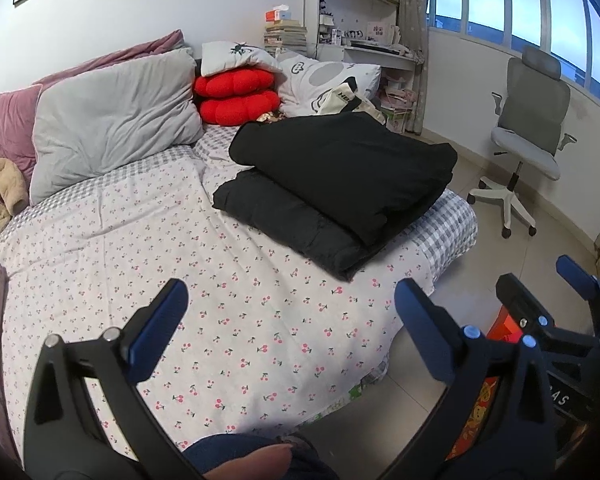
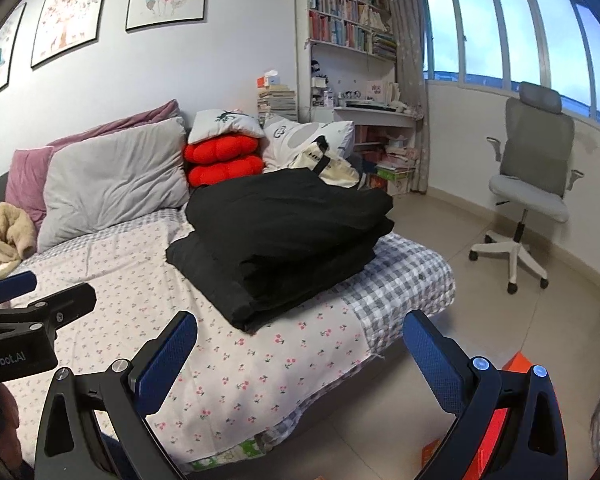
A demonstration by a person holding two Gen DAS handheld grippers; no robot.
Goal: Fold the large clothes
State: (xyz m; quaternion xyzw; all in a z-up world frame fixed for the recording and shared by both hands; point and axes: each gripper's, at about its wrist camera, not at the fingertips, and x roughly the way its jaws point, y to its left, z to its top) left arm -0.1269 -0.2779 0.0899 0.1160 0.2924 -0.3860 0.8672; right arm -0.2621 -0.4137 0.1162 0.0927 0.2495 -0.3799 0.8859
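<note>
The left gripper (image 1: pixel 290 308) and right gripper (image 2: pixel 300 340) are held wide open above the near edge of the bed (image 1: pixel 236 320), with nothing gripped. The black clothes (image 2: pixel 284 232) are seen folded in a stack toward the bed's right side, well apart from both.

Matt black cloth garment (image 1: pixel 340 184) — printed cotton sheet (image 1: pixel 140 260).

Bare cherry-print sheet (image 1: pixel 220 280) before black folded pile (image 1: pixel 340 184) (pillows (image 1: pixel 112 128) behind).
</note>
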